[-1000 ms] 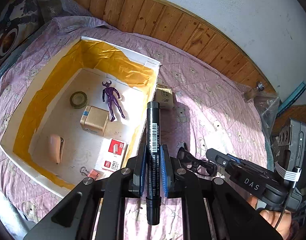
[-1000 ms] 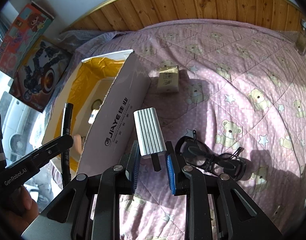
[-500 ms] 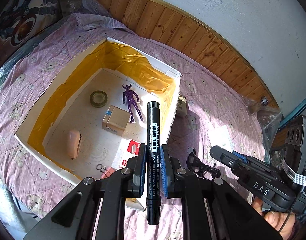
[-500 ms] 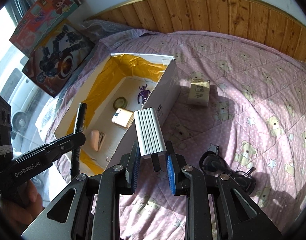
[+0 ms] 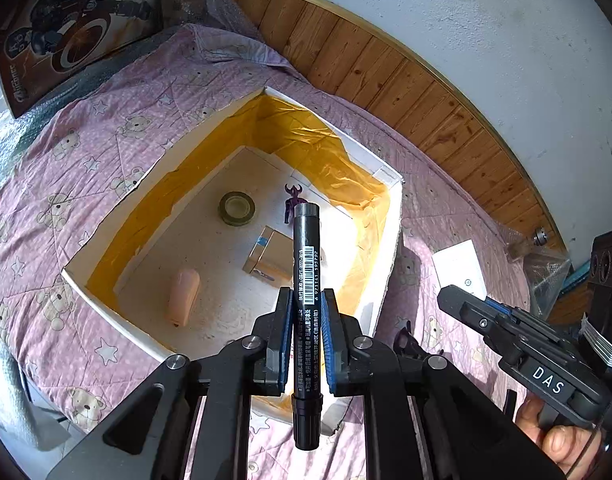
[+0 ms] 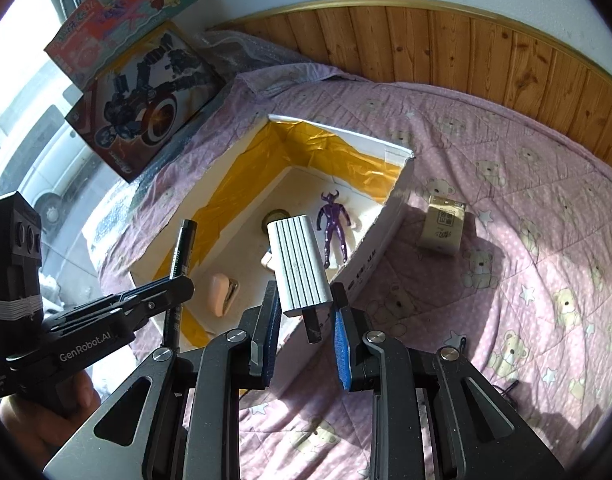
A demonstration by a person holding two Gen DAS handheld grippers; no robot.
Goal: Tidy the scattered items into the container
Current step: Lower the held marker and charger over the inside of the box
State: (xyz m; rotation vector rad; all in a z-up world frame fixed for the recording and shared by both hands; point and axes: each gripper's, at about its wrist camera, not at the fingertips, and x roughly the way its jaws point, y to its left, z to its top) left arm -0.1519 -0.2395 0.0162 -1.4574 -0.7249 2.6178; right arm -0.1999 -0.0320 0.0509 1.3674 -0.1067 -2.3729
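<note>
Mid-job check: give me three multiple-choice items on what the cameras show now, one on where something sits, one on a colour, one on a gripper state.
1. Where is the small tan carton?
A. inside the box
B. on the quilt outside the box
C. in a gripper

2. What colour is the toy figure in the box?
A. purple
B. green
C. red

3. What is the left hand-held gripper doing?
A. open and empty
B. shut on a tape roll
C. shut on the black marker

Answers: 1 B, it rests on the quilt right of the box wall. 2 A, its body is glossy purple. 3 C, the marker stands clamped between the blue pads.
</note>
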